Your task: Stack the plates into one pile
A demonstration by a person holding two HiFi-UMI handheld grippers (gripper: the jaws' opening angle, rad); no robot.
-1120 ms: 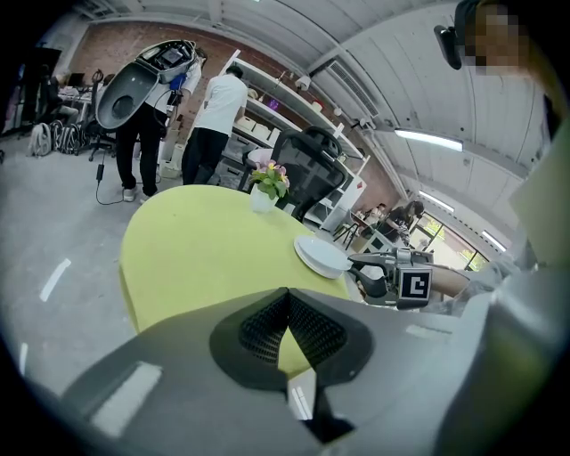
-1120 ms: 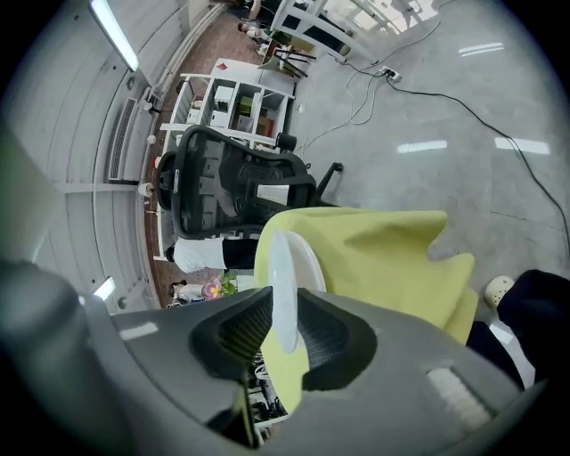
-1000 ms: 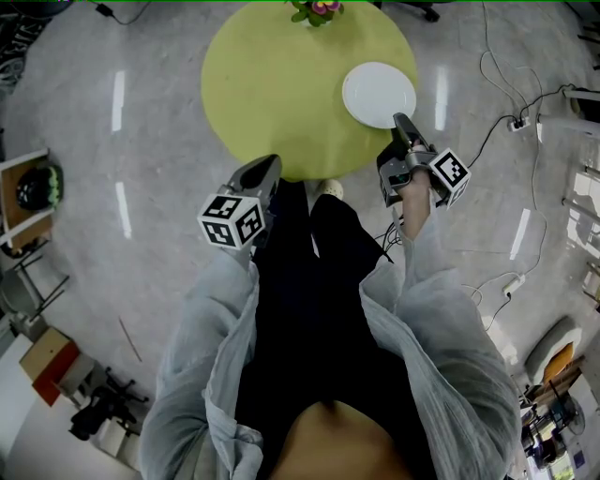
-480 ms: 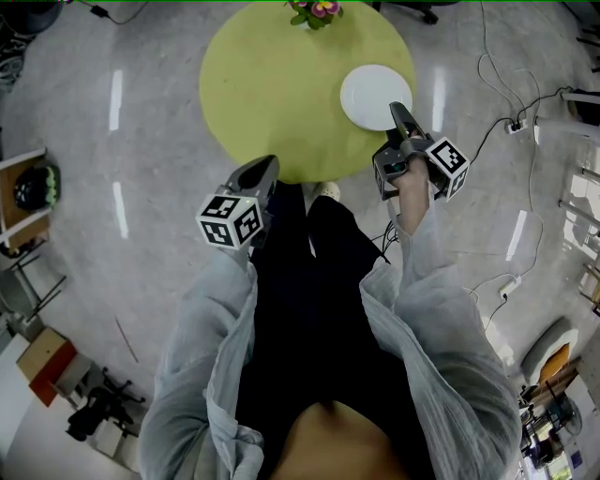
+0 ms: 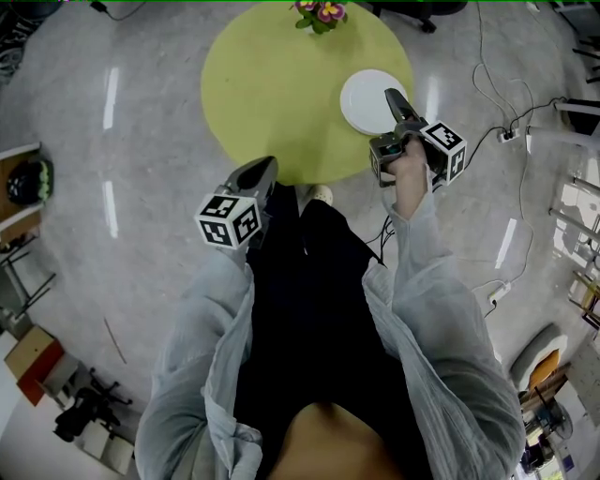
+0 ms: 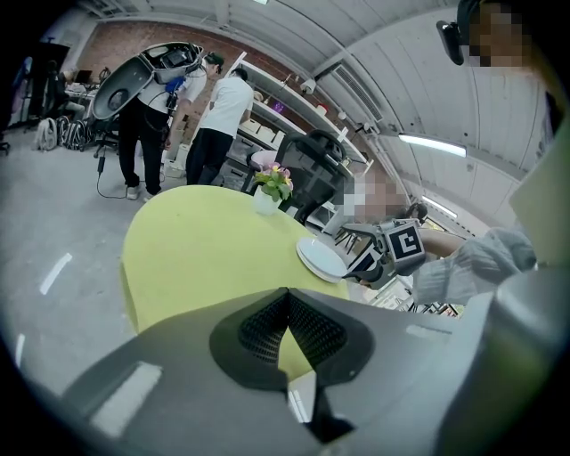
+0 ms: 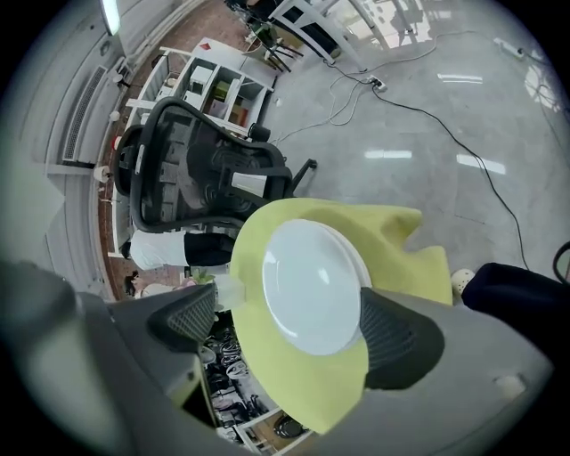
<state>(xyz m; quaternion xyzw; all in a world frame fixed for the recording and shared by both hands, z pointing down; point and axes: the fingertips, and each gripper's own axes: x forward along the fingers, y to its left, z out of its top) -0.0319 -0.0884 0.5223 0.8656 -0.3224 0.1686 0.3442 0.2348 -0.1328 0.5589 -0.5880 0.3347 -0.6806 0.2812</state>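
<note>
a pile of round white plates (image 5: 367, 97) is seen near the right edge of a round yellow-green tabletop (image 5: 272, 84), with a small vase of flowers (image 5: 319, 11) at its far edge. the right claw (image 5: 394, 101) is held over the pile's near rim, its jaws spread wide after just being opened. the rim is framed between them, but no pad is seen pressing on it. the left claw (image 5: 264, 169) is held pressed together and empty, just short of the tabletop's near edge. no loose plate is shown anywhere else, so the stacking is judged done or nearly so, with only the right claw's withdrawal left.
</note>
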